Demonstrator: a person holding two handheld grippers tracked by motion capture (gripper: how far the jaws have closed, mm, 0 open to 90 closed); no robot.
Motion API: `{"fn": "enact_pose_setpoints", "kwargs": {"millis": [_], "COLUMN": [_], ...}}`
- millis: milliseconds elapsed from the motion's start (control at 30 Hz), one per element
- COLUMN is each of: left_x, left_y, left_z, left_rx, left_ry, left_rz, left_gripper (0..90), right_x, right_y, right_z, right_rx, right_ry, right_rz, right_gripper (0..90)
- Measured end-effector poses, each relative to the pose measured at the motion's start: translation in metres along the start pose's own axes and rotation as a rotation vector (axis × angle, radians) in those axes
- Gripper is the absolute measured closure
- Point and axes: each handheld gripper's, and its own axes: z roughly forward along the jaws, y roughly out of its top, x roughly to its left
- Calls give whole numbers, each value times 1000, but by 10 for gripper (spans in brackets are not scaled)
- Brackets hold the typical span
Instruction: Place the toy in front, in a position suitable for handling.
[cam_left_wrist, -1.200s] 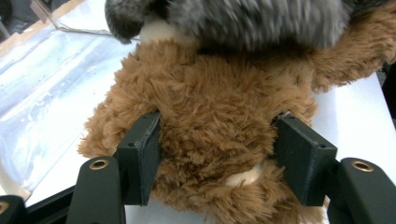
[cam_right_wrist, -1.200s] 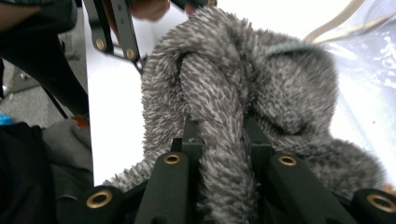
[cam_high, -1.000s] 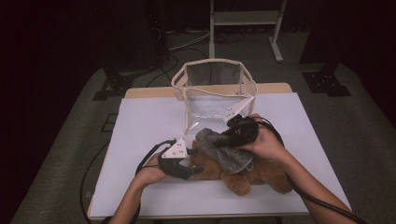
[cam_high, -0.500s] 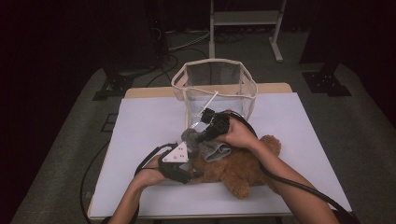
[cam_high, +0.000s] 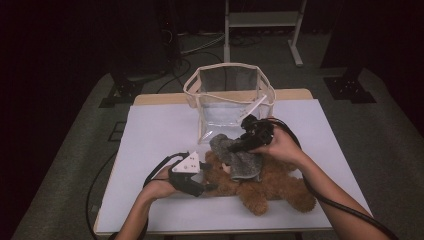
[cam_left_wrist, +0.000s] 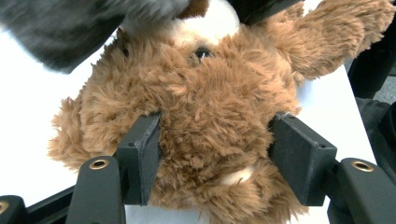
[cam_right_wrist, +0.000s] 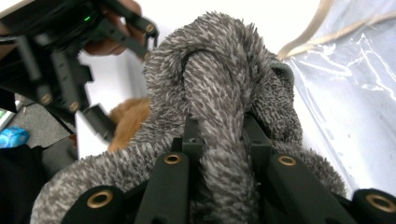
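Brown teddy bear (cam_high: 260, 181) lies on the white surface (cam_high: 150, 130), just in front of the clear bag (cam_high: 227, 97) with cream trim. Left hand-held gripper (cam_high: 202, 185) clamps the bear's head, a jaw pressed into the fur on each side; the jaws have just been easing apart a little with the head between them. Right hand-held gripper (cam_high: 235, 147) pinches a fold of grey fuzzy cloth (cam_high: 240, 159), jaws nearly together. Cloth drapes over the bear's upper body, touching it.
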Motion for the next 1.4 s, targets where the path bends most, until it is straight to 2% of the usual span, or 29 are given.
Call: {"fn": "enact_pose_setpoints", "kwargs": {"millis": [67, 167, 233, 267, 400, 467, 567, 600, 633, 667, 733, 833, 967, 1033, 1100, 1200, 1300, 1400], "left_x": [2, 3, 2, 2, -1, -1, 0, 0, 0, 0, 0, 3, 5, 6, 6, 6, 10, 12], "left_y": [2, 4, 5, 5, 4, 4, 6, 6, 6, 5, 5, 7, 9, 8, 7, 1, -4, -4], "left_z": [-4, -8, -5, -3, 2, 1, -2, -2, -2, -1, 1, 2, 3, 1, -3, -7, -6, -1], "left_rx": [-7, -54, -60, -43, -30, -22, -26, -41, -36, -34, -39, -52, -69, -65, -58, -27, -18, -19], "left_ry": [3, 29, 20, 6, -2, -7, 11, 19, 20, 31, 43, 75, 115, 105, 102, 82, 93, 110], "left_rz": [-2, -33, -42, -30, -19, -12, 1, -11, -8, 1, -10, -29, -51, -53, -46, -52, -78, -76], "left_gripper": [342, 298, 286, 290, 304, 306, 305, 304, 304, 306, 316, 325, 326, 325, 321, 299, 301, 313], "right_x": [2, 8, 13, 16, 21, 17, 13, 15, 17, 17, 18, 20, 32, 35, 34, 26, 19, 22], "right_y": [-8, -18, -23, -25, -24, -24, -25, -26, -27, -27, -27, -28, -28, -26, -27, -27, -25, -19], "right_z": [-4, 0, 4, 4, -7, -12, -5, 0, 5, 6, 2, -8, -9, -5, 0, 1, 1, 3], "right_rx": [-7, -7, -21, -21, -22, -32, -5, 14, 25, 20, 5, -23, -26, -17, -8, -15, -19, -16], "right_ry": [0, 19, 78, 90, 30, 16, 8, 5, -3, -3, -11, 5, 7, -3, -11, -47, -53, -56], "right_rz": [0, -10, -12, -21, -57, -33, -23, -27, -36, -37, -40, -42, -69, -92, -86, -68, -55, -67], "right_gripper": [754, 755, 755, 755, 755, 754, 754, 754, 753, 754, 753, 753, 753, 753, 753, 753, 753, 753]}}
